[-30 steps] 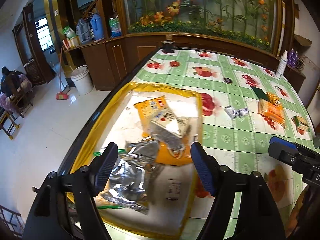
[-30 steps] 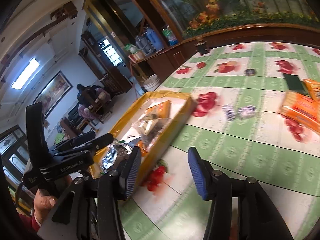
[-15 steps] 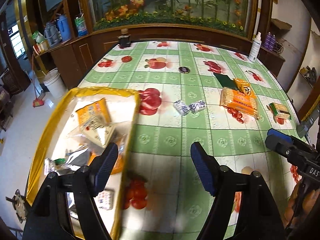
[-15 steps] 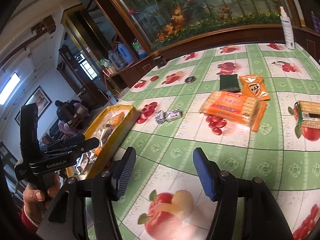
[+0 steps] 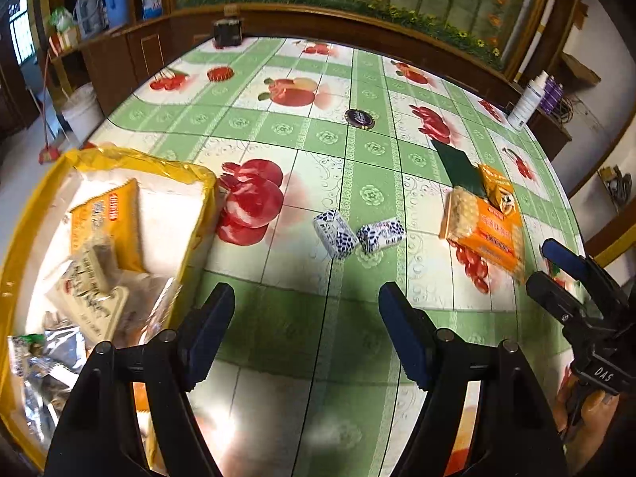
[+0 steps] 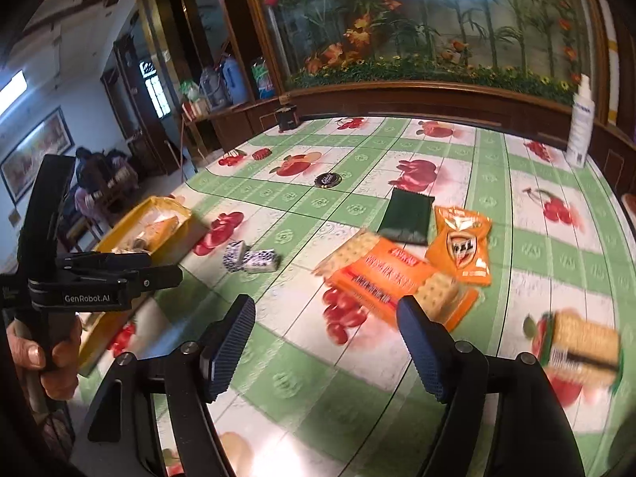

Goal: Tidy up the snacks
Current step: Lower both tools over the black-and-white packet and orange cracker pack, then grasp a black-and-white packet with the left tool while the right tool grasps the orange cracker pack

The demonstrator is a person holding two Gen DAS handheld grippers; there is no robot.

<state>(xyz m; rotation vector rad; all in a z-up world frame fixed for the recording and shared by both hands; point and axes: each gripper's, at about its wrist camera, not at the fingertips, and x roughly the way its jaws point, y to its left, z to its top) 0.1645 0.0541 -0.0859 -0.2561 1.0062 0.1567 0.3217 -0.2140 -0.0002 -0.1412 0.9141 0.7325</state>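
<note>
Left wrist view: left gripper (image 5: pixel 306 320) gapes empty over the tablecloth (image 5: pixel 278 127); two patterned sweets (image 5: pixel 357 232) at twelve o'clock, yellow tray (image 5: pixel 135 159) at ten. Right wrist view: right gripper (image 6: pixel 326 342), jaws opening, nothing between; cracker pack (image 6: pixel 381 278) at twelve o'clock.

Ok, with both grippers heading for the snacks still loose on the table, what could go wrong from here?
1. The two small blue-and-white packets lie touching, so a grab at one may nudge or drag the other.
2. The small orange bag overlaps the orange cracker pack; lifting the pack could tip the bag off.
3. The right gripper, its jaws opening and empty, works close beside the left gripper; they could collide.
</note>
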